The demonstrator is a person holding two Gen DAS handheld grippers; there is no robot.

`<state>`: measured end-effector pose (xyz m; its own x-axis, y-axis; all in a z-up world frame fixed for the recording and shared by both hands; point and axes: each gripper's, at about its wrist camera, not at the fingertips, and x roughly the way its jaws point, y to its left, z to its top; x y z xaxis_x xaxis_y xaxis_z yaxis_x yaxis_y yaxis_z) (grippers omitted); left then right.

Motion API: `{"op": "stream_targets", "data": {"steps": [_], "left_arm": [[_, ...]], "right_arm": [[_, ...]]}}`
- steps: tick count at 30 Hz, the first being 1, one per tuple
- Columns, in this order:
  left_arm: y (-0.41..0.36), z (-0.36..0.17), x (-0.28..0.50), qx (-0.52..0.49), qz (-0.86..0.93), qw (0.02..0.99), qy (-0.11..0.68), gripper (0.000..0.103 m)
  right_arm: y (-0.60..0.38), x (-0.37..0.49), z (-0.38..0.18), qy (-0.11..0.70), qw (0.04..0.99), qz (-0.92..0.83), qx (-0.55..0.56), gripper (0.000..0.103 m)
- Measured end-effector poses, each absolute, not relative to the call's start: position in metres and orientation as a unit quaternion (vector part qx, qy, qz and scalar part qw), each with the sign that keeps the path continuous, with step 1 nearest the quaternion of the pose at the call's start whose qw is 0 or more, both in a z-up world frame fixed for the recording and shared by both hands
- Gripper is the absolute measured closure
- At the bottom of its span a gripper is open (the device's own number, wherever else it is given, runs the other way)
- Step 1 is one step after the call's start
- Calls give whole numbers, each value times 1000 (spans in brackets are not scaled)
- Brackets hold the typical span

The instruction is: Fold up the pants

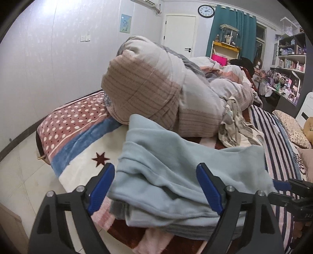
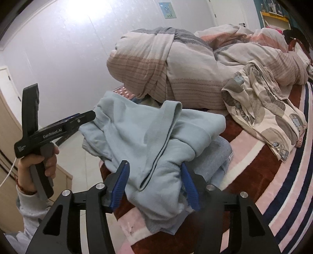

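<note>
**Both grippers stood open around folded pale-blue pants at the bed's near edge**

Blue-padded fingers of the left gripper (image 1: 155, 187) stood wide apart, released, with the pale-blue pants (image 1: 176, 166) bunched between them and no pad pressing on the cloth. From the right wrist view, the right gripper (image 2: 155, 183) was likewise parted; its left pad stood clear of the fabric, while its right pad lay against a fold of the pants (image 2: 148, 136) without visibly clamping it. No earlier picture was given, so only this stance can be told.

The pants sat in a loose, layered heap at the near edge of the bed (image 1: 82, 148), resting on a plush blanket (image 2: 254, 175) banded in dark red, pink, white and navy. One end of the garment stuck up as a narrow loop near the heap's middle. A person's hand (image 2: 37, 166) in a grey sleeve gripped the left tool's handle at the bed's near left side, its tips close beside the left end of the heap.

Beyond the pants, toward the bed's right side, a cream garment printed with grey patches (image 2: 270, 121) lay crumpled. Behind both, a rolled striped duvet (image 1: 156, 86) filled the middle of the bed. Farther off, a white door (image 1: 180, 33), a wall clock (image 1: 206, 11) and teal curtains (image 1: 232, 33) lined the far wall.
</note>
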<state>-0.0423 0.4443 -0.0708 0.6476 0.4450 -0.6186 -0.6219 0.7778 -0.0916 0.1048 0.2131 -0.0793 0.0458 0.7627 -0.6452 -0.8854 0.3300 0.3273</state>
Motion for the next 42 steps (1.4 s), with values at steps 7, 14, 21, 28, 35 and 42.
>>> {"op": "stream_targets", "data": {"steps": [7, 14, 21, 28, 35, 42], "left_arm": [[409, -62, -44, -141, 273, 905, 295, 18], [367, -54, -46, -135, 258, 913, 287, 9], [304, -54, -42, -133, 226, 922, 285, 3], [224, -49, -23, -111, 188, 933, 286, 2], [142, -29, -6, -66, 146, 955, 250, 2], [66, -14, 14, -11, 113, 975, 192, 1]], "right_arm": [[191, 95, -77, 380, 726, 568, -74, 37], [158, 84, -82, 379, 736, 554, -85, 30], [98, 78, -87, 372, 758, 530, -76, 23], [20, 76, -86, 355, 795, 487, -68, 13], [-77, 73, -68, 303, 857, 412, -67, 5], [-160, 63, -48, 243, 906, 340, -67, 2]]}}
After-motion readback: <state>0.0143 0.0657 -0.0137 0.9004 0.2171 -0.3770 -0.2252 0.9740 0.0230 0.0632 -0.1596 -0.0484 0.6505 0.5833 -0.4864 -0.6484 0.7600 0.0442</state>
